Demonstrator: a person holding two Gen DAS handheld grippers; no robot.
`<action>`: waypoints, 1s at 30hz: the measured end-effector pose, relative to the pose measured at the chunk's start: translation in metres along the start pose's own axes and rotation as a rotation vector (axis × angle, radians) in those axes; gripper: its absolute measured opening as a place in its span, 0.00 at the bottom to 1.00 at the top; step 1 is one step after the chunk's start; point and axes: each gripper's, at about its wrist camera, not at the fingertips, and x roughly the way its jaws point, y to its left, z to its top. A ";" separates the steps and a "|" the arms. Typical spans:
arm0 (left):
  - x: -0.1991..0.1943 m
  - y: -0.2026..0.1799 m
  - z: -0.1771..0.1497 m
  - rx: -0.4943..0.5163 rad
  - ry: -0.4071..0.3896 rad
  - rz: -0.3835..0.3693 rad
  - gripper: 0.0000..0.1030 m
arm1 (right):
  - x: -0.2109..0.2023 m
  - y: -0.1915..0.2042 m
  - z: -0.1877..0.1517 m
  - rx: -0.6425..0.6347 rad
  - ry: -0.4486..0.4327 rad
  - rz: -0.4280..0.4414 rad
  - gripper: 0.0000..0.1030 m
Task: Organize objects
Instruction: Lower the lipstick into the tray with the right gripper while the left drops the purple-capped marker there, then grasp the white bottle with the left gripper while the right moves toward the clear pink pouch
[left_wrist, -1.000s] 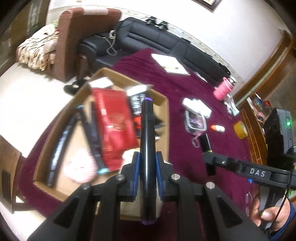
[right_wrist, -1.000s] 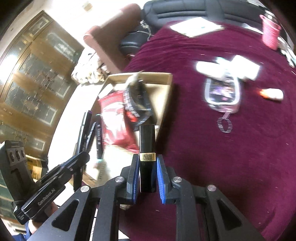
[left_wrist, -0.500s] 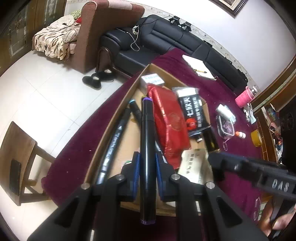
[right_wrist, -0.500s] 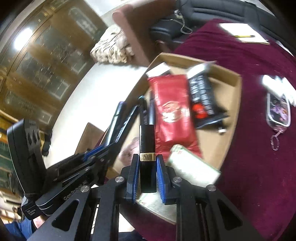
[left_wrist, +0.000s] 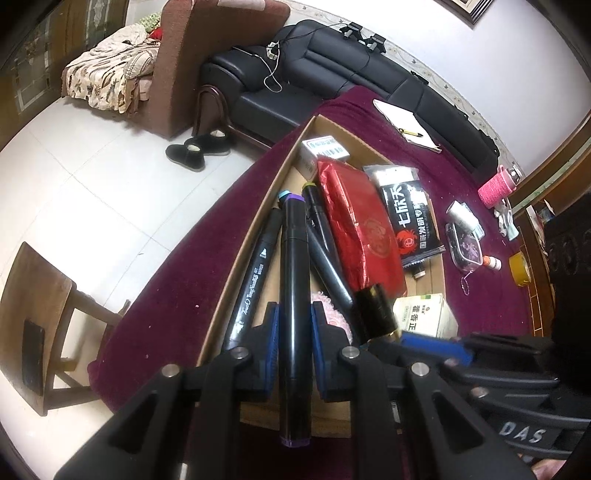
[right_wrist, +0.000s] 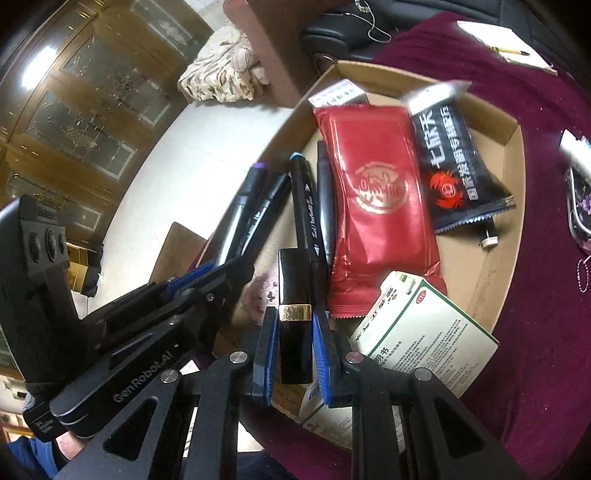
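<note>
Clamping with the left claw (left_wrist: 293, 332), jaws drawn in almost fully on the barrel of a long black marker with a purple end cap (left_wrist: 293, 266), and pinching with the right claw (right_wrist: 294, 343), just as narrow, the lower half of a short black lipstick tube with a gold band (right_wrist: 294, 295). Hovering with both above the maroon-clothed surface (left_wrist: 166, 295), at the near end of the open cardboard box (left_wrist: 255, 236), close beside each other, right claw just to the right of the left. Pointing steeply down and forward into the box, so placing the likely drop spot below and ahead of either claw rather than off to a side. Aiming left of the red foil pouch (left_wrist: 362, 229) lying lengthwise down the middle, and lining up instead with the row of black markers (left_wrist: 258, 266) resting along the box's left wall: matching the held marker's long axis nearly to theirs, purple cap toward the far end, overlapping them in the left wrist view. Holding the left hand nearer that row, hence probably needing only to lower and release there. Carrying the lipstick in line with its own claw, above the near ends of those markers and a pink fluffy item (right_wrist: 260, 290), showing little bare cardboard beneath it.
</note>
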 end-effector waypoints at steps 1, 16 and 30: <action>0.001 0.000 0.001 0.000 0.001 -0.001 0.15 | 0.001 -0.001 -0.001 0.003 0.004 0.001 0.20; 0.011 0.001 0.003 -0.006 0.035 -0.017 0.15 | 0.000 -0.003 -0.002 -0.015 0.021 0.018 0.24; -0.003 -0.030 0.023 0.048 -0.006 -0.052 0.24 | -0.069 -0.053 -0.017 0.125 -0.193 0.054 0.40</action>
